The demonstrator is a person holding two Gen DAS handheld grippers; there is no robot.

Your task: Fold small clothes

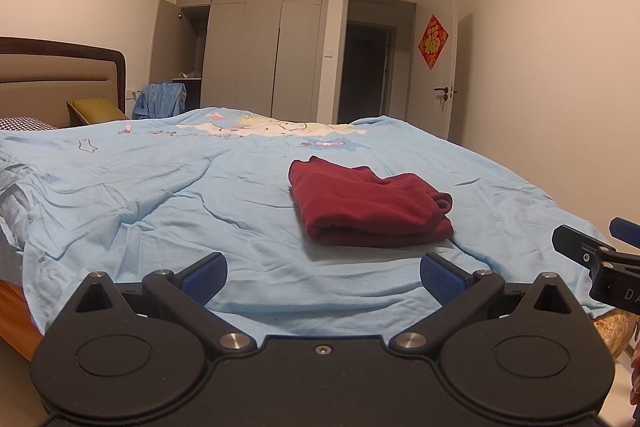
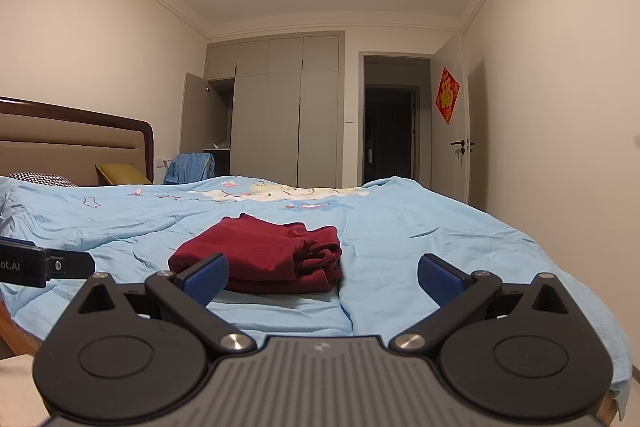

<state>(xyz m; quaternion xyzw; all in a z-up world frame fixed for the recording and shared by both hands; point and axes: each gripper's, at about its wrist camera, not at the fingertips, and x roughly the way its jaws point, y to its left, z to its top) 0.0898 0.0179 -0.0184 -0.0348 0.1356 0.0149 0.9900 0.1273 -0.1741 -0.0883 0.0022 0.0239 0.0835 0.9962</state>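
The red garment (image 1: 368,203) lay folded in a compact stack on the blue bedspread (image 1: 160,195), just beyond both tools. The left tool (image 1: 323,277) and right tool (image 2: 323,277) stood wide and empty. The fold looked finished; any tidying should press the loose right edge flat.

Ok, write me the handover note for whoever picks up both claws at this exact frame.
Left claw: open, empty, held at the near bed edge.
Right claw: open, empty, just short of the garment.
Dark red garment: lies folded in a compact stack on the light blue bedsheet, touched by neither claw.
Done: this piece looks folded.
Left: no other small clothes visible on the bed; check outside the views before stopping.
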